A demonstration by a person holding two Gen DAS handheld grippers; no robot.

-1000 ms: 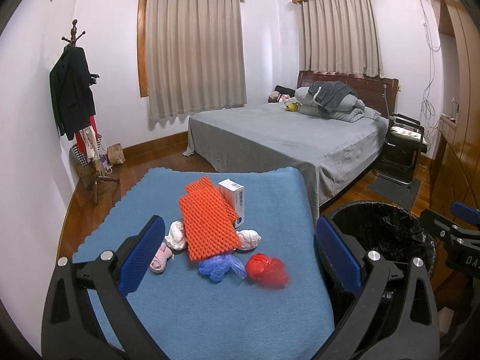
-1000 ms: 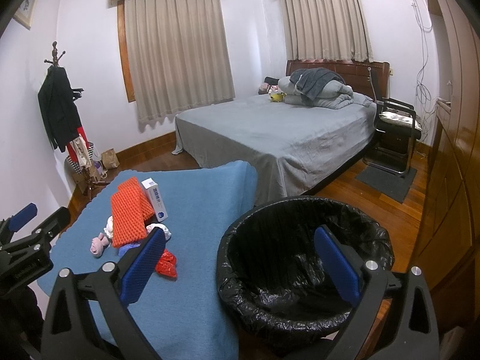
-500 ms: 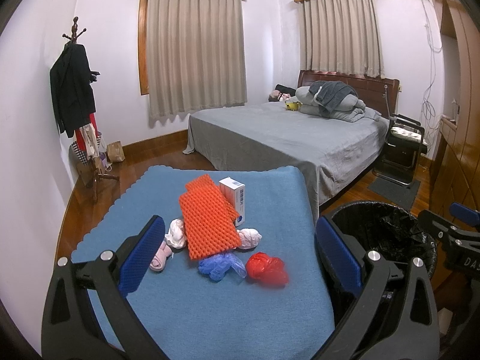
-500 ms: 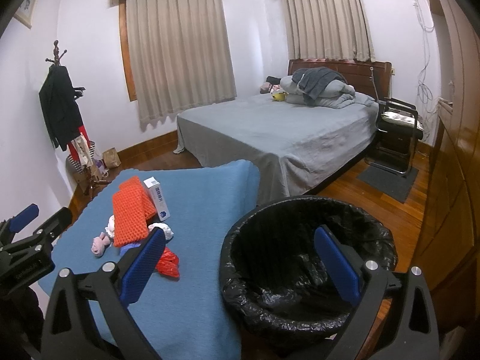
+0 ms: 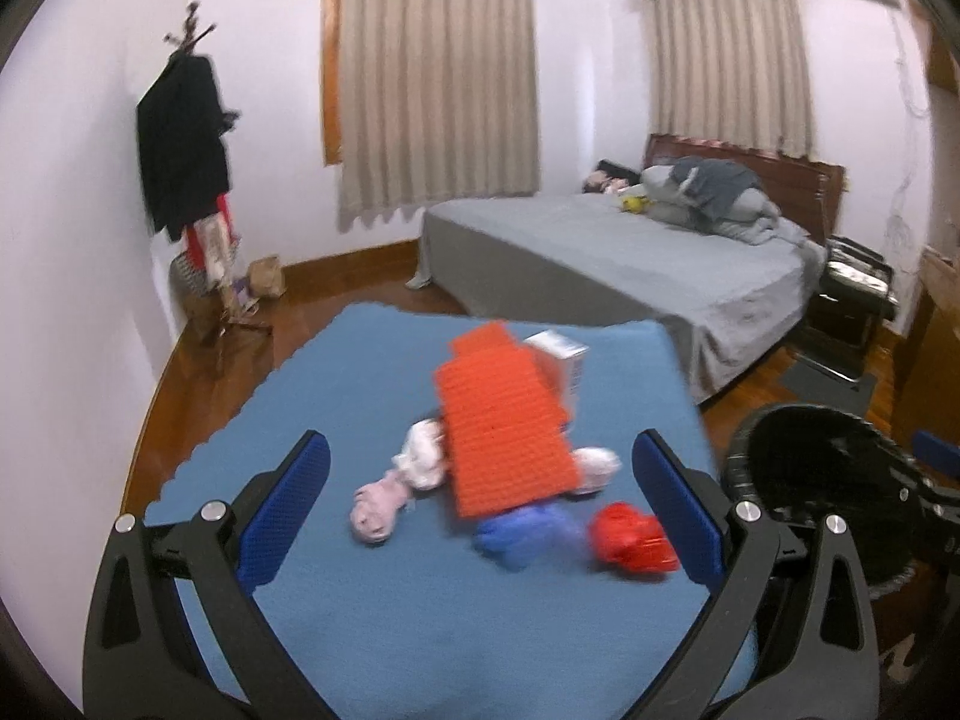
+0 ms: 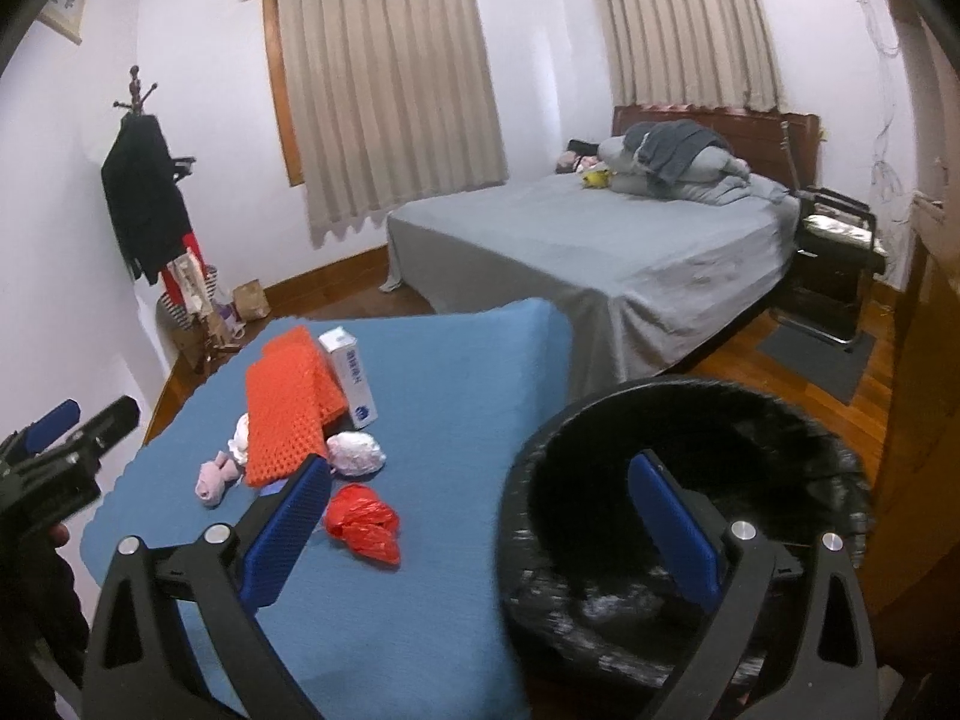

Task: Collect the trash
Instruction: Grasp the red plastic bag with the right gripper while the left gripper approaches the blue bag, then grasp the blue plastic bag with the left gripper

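On the blue-covered table (image 5: 384, 612) lies a heap of trash: an orange foam mesh sheet (image 5: 501, 426), a white box (image 5: 561, 360), a pink wad (image 5: 378, 501), a white wad (image 5: 594, 465), a blue crumpled bag (image 5: 528, 534) and a red crumpled bag (image 5: 630, 543). My left gripper (image 5: 480, 507) hangs open just short of the heap, holding nothing. The right gripper (image 6: 480, 525) is open over the table's right edge, beside the black-lined trash bin (image 6: 678, 516). The red bag (image 6: 363, 522) lies just past its left finger.
A grey bed (image 6: 600, 258) stands behind the table. A coat rack with a dark coat (image 6: 144, 204) is against the left wall, with bags at its foot. A black chair (image 6: 834, 264) sits beside the bed, a wooden cabinet at the far right.
The left gripper has moved forward and rightward toward the trash heap, which now looks larger and blurred. The right view has shifted closer to the table and bin. Both grippers stay open.
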